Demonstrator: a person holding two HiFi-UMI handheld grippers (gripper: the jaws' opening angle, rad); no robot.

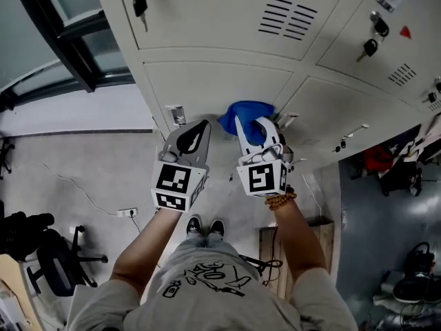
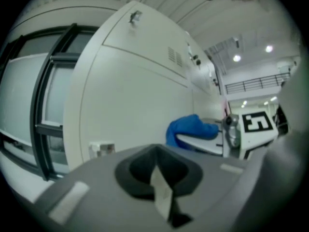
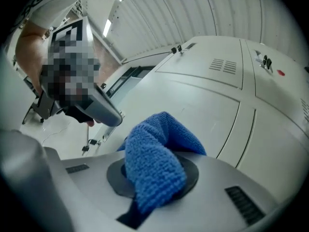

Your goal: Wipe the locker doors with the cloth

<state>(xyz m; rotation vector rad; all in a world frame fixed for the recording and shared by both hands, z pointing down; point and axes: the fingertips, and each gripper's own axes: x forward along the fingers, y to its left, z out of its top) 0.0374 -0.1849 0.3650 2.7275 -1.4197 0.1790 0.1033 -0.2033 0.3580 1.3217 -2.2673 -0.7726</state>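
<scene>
A blue cloth [image 1: 247, 116] is bunched against the lower door of the cream lockers [image 1: 220, 81], near the seam between two doors. My right gripper [image 1: 258, 135] is shut on the cloth, which bulges out of the jaws in the right gripper view [image 3: 154, 151] and touches the door. My left gripper [image 1: 191, 138] hovers just left of it, shut and holding nothing, a little short of the door. In the left gripper view the cloth [image 2: 189, 128] shows to the right, with the closed left gripper [image 2: 157, 172] below it.
Keys hang from locks on the upper doors [image 1: 140, 7] [image 1: 371, 47], and vent slots [image 1: 286, 17] sit above. A small latch plate [image 1: 176, 114] is left of the cloth. A window [image 1: 62, 40] flanks the lockers. An office chair [image 1: 58, 261] and bags [image 1: 386, 161] stand on the floor.
</scene>
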